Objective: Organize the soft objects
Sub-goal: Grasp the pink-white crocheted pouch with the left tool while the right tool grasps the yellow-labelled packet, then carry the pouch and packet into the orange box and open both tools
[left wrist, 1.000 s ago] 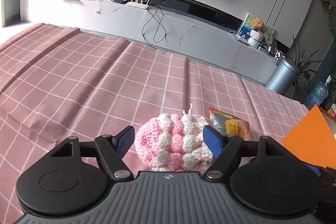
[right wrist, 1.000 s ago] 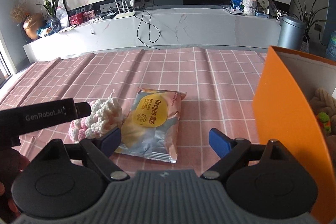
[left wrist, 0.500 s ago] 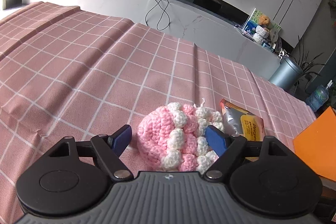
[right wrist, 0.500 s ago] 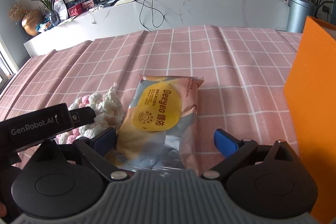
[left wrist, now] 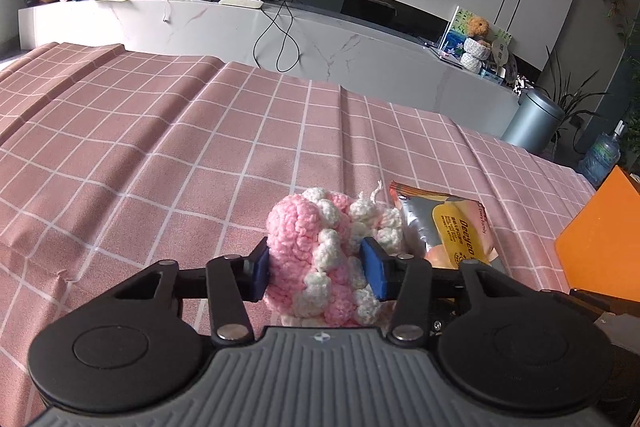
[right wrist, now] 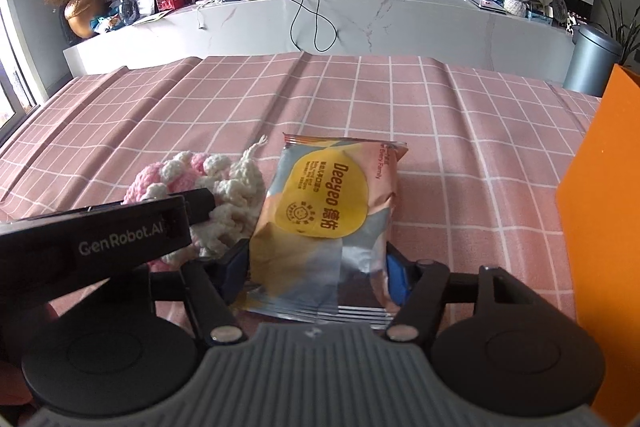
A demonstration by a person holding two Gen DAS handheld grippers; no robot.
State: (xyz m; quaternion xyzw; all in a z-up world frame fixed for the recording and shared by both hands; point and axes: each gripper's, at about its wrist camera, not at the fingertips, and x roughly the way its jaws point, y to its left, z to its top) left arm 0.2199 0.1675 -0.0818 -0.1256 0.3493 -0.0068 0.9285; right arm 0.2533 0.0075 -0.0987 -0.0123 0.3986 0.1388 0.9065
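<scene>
A pink and white crocheted soft toy point(left wrist: 316, 259) sits on the pink checked tablecloth point(left wrist: 160, 147). My left gripper point(left wrist: 318, 267) is shut on the toy, its blue pads pressing both sides. The toy also shows in the right wrist view point(right wrist: 216, 187), with the left gripper's black finger across it. A silver, pink and yellow snack packet point(right wrist: 324, 219) lies just right of the toy. My right gripper point(right wrist: 316, 273) is shut on the packet's near end. The packet also shows in the left wrist view point(left wrist: 448, 227).
An orange box point(right wrist: 600, 211) stands at the right edge of the table; it also shows in the left wrist view point(left wrist: 600, 243). Behind the table is a white marble TV bench point(left wrist: 280, 27) with a router, cables and ornaments, and a grey bin point(left wrist: 532, 123).
Both grippers have moved forward and closed. The left one squeezed onto the crocheted toy; the right one closed on the snack packet's near end.
</scene>
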